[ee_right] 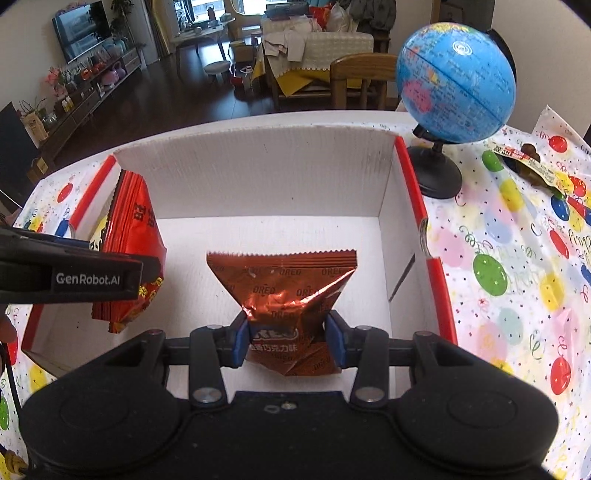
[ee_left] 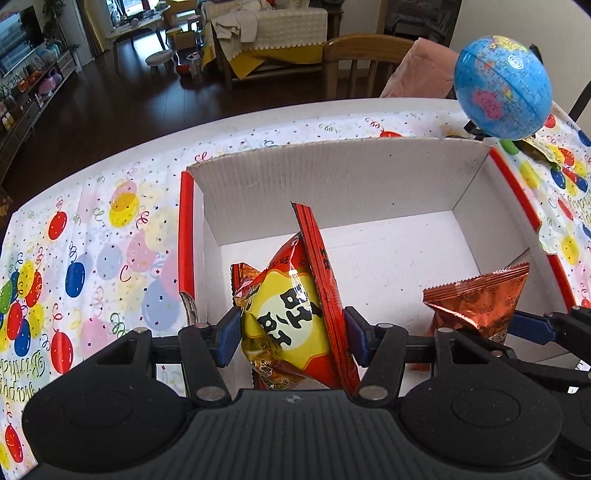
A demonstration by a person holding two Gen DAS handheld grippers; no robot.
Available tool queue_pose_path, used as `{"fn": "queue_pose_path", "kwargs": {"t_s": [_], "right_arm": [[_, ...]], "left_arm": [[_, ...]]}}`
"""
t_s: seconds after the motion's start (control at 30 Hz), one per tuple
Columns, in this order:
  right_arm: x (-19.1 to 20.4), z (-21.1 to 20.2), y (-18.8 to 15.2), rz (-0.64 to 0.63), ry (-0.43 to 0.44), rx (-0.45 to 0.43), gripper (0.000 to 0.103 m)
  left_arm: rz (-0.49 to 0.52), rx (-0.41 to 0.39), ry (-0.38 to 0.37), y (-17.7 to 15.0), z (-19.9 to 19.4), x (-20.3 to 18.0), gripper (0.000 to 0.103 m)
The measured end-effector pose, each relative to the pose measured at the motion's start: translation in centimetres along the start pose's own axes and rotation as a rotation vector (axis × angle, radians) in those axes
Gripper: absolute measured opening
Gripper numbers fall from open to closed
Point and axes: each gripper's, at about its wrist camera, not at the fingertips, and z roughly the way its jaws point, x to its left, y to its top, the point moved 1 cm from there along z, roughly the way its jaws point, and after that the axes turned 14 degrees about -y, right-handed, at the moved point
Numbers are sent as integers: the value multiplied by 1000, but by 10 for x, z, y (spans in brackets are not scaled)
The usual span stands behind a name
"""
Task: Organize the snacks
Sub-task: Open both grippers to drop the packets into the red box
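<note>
- Red-and-yellow snack packet [ee_left: 291, 317]: light, crinkly, slippery film; pinched at mid-body by the left hand-held gripper [ee_left: 291, 334], held over the box's left side.
- Copper Oreo packet [ee_right: 291, 295]: soft foil, crumples readily, contents probably fragile; clamped low by the right hand-held gripper [ee_right: 290, 336], above the box floor.
- White cardboard box [ee_right: 258, 162]: open-topped, on the table [ee_right: 517, 277].
- Globe [ee_right: 456, 81]: beside the box.

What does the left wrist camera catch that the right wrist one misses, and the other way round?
Only the left view shows the yellow face of the red snack bag clamped in the left gripper. Only the right view shows the globe's black base, the TV and the Oreo packet squeezed between the right gripper's blue fingers. Both show the white box, both snacks, the globe and the balloon tablecloth.
</note>
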Motion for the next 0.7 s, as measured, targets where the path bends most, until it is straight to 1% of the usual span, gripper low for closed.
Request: {"fn": "queue_pose_path", "kwargs": {"t_s": [0.1,0.17,0.2,0.27,0.33,0.47,0.53,0.6,0.7], "right_arm": [[1,1,-1,-1,11,18,42],[1,0,-2,-6,3,12,45],[0,-1,-2,-2,2,10,48],[-2,-4,-2,12,6,6,54],[-5,-7,-1,10,6,-13,61],[-10,-18,-2,14,7,-37,64],[-14,-25,-2,21,9,-49,70],[-18,-33,-4,24,19,-67,72],[-23,-48,-7,26,23,-94,78]], "left_arm": [[10,14,19,-2,3,-1,58],[19,11,17,-3,2,-3,58],[19,11,15,-3,1,-4,59],[15,6,8,-3,-2,-5,63],[10,-3,8,-3,-6,-6,64],[-1,-16,-9,-7,-16,-8,64],[-7,-21,-22,-9,-23,-10,64],[-15,-29,-34,-12,-31,-12,64],[-20,-51,-37,-18,-45,-18,65]]}}
